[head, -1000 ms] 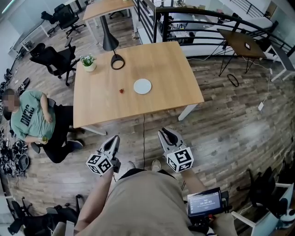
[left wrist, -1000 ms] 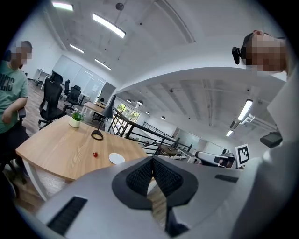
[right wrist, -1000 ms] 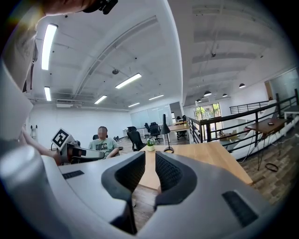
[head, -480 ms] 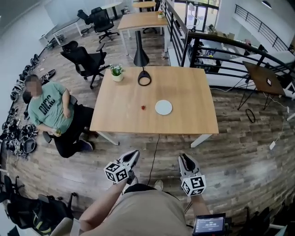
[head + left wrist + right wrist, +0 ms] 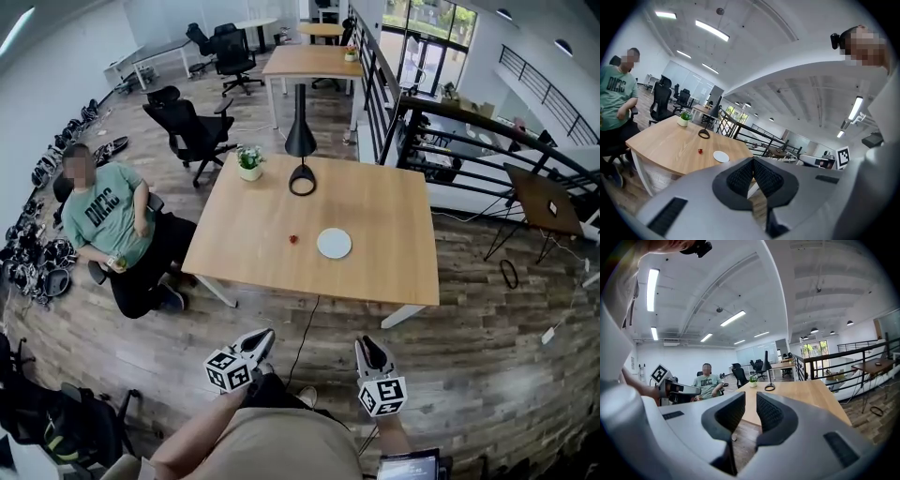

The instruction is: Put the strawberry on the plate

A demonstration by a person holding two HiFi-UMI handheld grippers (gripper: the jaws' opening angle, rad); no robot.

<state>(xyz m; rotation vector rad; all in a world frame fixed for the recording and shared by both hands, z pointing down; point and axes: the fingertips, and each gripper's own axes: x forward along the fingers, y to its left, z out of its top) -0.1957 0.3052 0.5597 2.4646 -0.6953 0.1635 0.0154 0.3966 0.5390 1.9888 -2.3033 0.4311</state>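
A small red strawberry (image 5: 293, 238) lies on the wooden table (image 5: 394, 272), just left of an empty white plate (image 5: 334, 244). Both also show far off in the left gripper view, the strawberry (image 5: 700, 151) left of the plate (image 5: 721, 156). My left gripper (image 5: 262, 336) and right gripper (image 5: 366, 343) hang close to my body over the floor, well short of the table's near edge. The left gripper (image 5: 753, 160) is shut and empty. The right gripper (image 5: 751, 397) is shut too, with nothing between its pads.
A black lamp (image 5: 301, 150) and a small potted plant (image 5: 249, 161) stand at the table's far side. A person (image 5: 108, 225) sits on the floor left of the table. Office chairs (image 5: 192, 131), a railing (image 5: 441, 122) and a cable (image 5: 305, 328) on the floor surround it.
The head view has swung, so the table sits differently in frame and the grippers lower. Both grippers stay shut near my body. Strawberry and plate have not moved on the table.
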